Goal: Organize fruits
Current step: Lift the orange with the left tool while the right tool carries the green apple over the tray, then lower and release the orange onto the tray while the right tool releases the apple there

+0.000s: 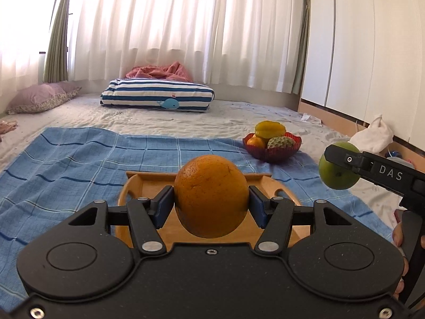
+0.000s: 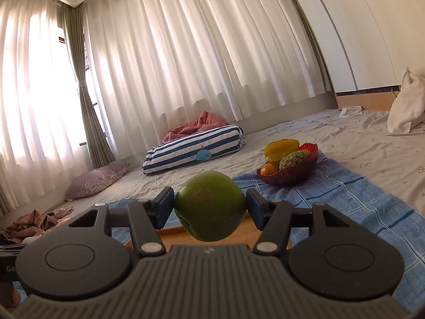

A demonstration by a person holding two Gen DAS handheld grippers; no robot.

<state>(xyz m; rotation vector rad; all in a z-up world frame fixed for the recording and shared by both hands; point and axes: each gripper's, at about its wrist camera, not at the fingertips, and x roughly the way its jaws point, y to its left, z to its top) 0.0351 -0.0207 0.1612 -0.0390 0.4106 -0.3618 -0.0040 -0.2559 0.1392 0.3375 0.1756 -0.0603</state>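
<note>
Carrying two fruits at once: your left gripper (image 1: 211, 199) is clamped on an orange (image 1: 211, 195), pads pressed to both its sides, and your right gripper (image 2: 210, 206) is clamped on a green apple (image 2: 209, 205) the same way. Both fruits hang clear above the wooden tray (image 1: 148, 183), which sits on the blue checked cloth (image 1: 79, 159).

Step in hand, by my reading: transfer from tray toward the red bowl (image 1: 273, 154) at the cloth's far right corner. Bowl already holds a yellow starfruit (image 1: 269, 129), a small orange fruit (image 1: 255, 142) and a scaly green fruit (image 1: 280, 141).

Next move calls for bringing one fruit over the bowl at a time, lowering it into what gap remains, then opening the pads only when it rests. Bowl looks crowded; a round fruit could roll off the pile.

Hard to make out:
- tray floor mostly hidden behind both grippers; cannot tell if other fruit remains there
- bowl's far side blocked by its contents
- right gripper's fingertips cut off behind the apple in the left wrist view.
</note>
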